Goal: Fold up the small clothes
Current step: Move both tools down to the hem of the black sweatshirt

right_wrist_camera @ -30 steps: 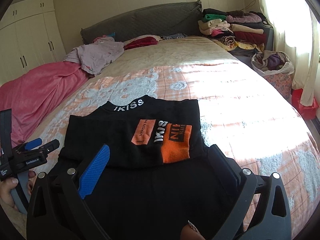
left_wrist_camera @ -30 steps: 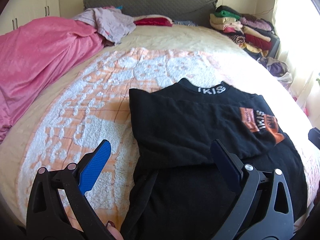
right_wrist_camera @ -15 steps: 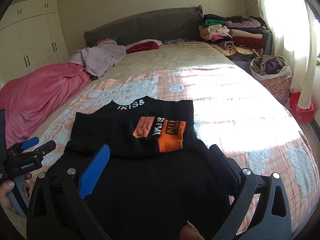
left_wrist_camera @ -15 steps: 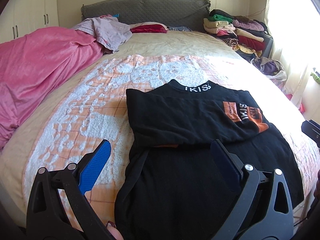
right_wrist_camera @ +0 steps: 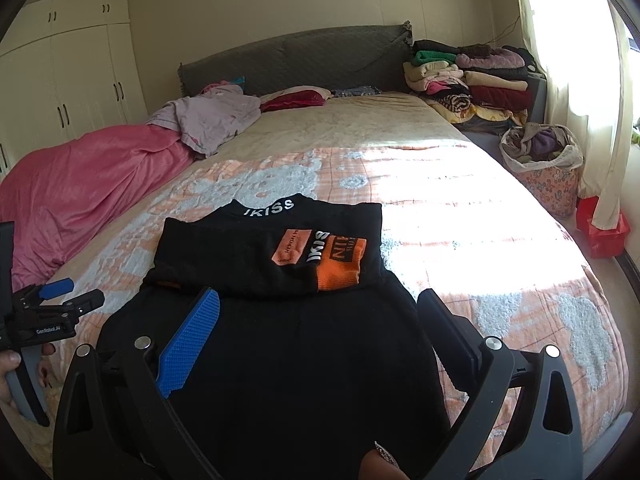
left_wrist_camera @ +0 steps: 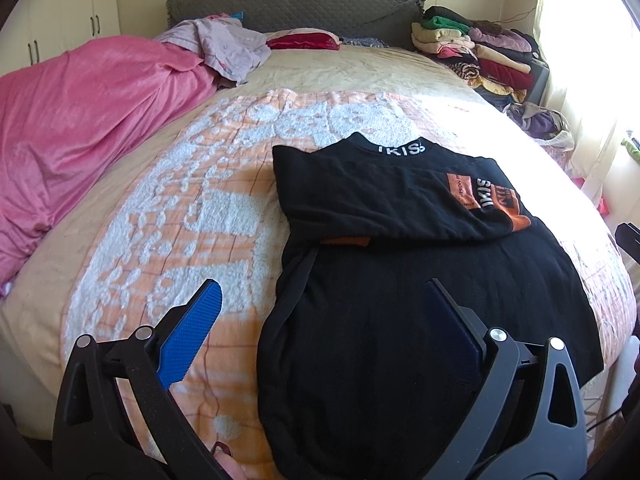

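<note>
We see one black top (left_wrist_camera: 420, 320) lying flat on the near half of the bed's orange-and-white patterned blanket (left_wrist_camera: 168, 240), its sleeves folded across the chest so that the upper part forms a neat band over the longer body.

From the right wrist view we read the most: "IKISS" in white on the collar (right_wrist_camera: 269, 208), and on the folded sleeve an orange patch (right_wrist_camera: 341, 264) with "NIB" partly legible, a paler patch with small vertical text beginning "HERON", and "IKIS" in white between them. The left wrist view shows the collar lettering cut short, as "IKIS", and a sliver of orange peeking from under the folded band that the other view barely shows.

Only the right wrist view shows the left gripper (right_wrist_camera: 64, 300) from outside, held off the garment's left edge over the blanket, with a small white label reading "GenRobot.AI" (the hand around its handle shows at the frame edge). Its own camera shows the left gripper (left_wrist_camera: 320, 320) with its two fingers spread wide, one blue pad (left_wrist_camera: 192, 336) over the blanket and the other over black cloth, nothing between them. The right gripper (right_wrist_camera: 316, 324) likewise stands wide apart and empty above the top's lower body.

Also only in the right view: white wardrobe doors (right_wrist_camera: 72, 80), a floral basket (right_wrist_camera: 548, 176) of clothes and a red box (right_wrist_camera: 600, 228). Both views show one pink duvet (left_wrist_camera: 88, 120), one grey headboard (left_wrist_camera: 296, 4) and one stack of folded clothes (left_wrist_camera: 476, 52).
</note>
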### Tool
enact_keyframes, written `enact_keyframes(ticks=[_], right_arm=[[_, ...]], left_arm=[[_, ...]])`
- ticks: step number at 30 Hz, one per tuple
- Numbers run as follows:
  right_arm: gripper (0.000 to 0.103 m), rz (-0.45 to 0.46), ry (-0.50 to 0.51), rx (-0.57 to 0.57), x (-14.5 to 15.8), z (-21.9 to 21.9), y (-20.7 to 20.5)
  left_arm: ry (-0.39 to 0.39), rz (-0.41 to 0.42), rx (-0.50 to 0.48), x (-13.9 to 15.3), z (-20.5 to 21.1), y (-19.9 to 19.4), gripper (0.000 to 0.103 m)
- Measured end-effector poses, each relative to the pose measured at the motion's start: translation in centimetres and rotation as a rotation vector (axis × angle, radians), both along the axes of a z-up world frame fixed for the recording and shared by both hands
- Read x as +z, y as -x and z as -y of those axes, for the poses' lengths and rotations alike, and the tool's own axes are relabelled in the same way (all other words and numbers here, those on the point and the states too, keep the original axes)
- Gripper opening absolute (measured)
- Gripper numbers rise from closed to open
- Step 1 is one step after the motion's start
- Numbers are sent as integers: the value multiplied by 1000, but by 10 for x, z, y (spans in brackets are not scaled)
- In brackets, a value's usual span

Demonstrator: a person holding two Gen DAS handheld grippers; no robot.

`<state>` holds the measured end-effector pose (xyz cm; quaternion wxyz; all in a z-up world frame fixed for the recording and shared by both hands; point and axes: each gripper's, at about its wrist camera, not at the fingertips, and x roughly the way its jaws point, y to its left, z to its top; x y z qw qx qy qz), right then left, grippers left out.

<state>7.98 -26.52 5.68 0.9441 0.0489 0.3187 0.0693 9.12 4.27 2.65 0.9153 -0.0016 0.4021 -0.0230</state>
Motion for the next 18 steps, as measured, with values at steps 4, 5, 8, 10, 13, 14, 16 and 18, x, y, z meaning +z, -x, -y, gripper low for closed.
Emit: enact_keyframes(ticks=[4, 5, 8, 10, 13, 14, 16, 18], right_arm=[[98, -4, 0, -7, -3, 6, 7], [98, -6, -3, -8, -4, 8, 8], [98, -10, -10, -20, -7, 14, 14], [98, -15, -18, -27, -10, 18, 17], [98, -25, -20, -29, -14, 21, 19], [98, -28, -18, -30, -15, 22, 19], [98, -32, -19, -31, -18, 24, 22], [98, -39, -20, -31, -21, 25, 24]], left_arm=[[1, -29, 10, -4, -11, 9, 93], [0, -36, 14, -5, -14, 10, 93], [13, -61, 34, -10, -27, 15, 93], [28, -78, 47, -13, -35, 19, 93], [29, -101, 64, -20, -46, 24, 93], [39, -116, 63, -23, -49, 26, 93], [73, -140, 55, -29, -55, 28, 93], [126, -172, 44, -35, -62, 32, 93]])
